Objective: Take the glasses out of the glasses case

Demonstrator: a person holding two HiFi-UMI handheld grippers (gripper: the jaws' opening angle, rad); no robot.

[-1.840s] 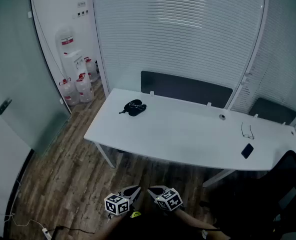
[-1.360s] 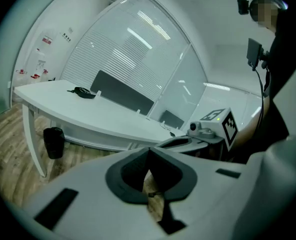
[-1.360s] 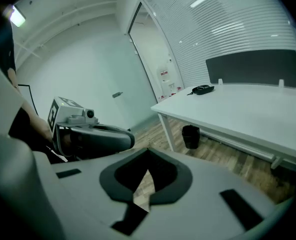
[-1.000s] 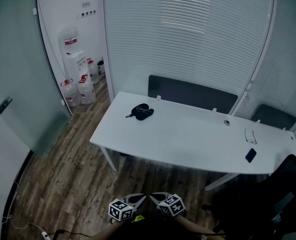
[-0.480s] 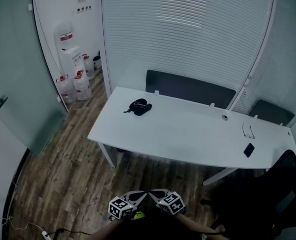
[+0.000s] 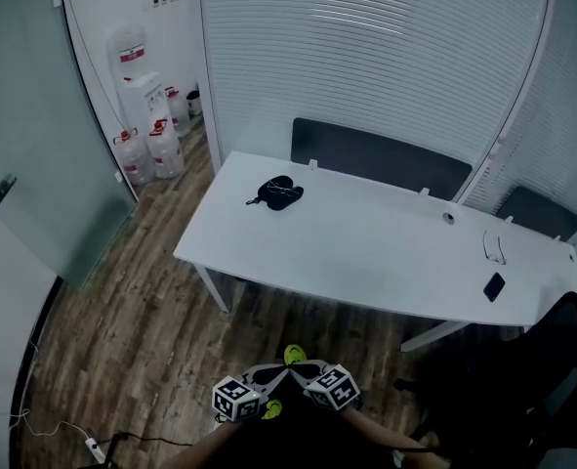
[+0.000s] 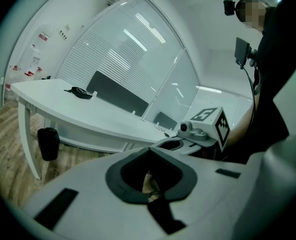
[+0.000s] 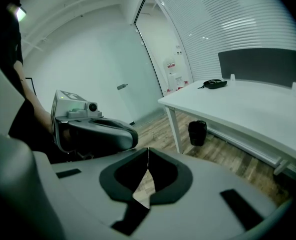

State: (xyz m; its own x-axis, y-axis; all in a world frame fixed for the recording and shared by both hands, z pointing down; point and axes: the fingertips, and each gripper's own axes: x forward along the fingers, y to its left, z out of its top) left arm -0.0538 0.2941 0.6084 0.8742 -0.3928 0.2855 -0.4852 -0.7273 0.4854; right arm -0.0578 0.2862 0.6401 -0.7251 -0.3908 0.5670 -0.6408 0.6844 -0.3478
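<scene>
shoe now forward; grippers closed (empty)

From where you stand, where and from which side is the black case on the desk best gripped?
Probably across its middle, from above on the near side: the glasses case lies flat near the far left corner of the desk. Its opening cannot be seen.

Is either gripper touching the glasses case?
No, the left gripper and right gripper sit apart from the table bearing the glasses case.
</scene>
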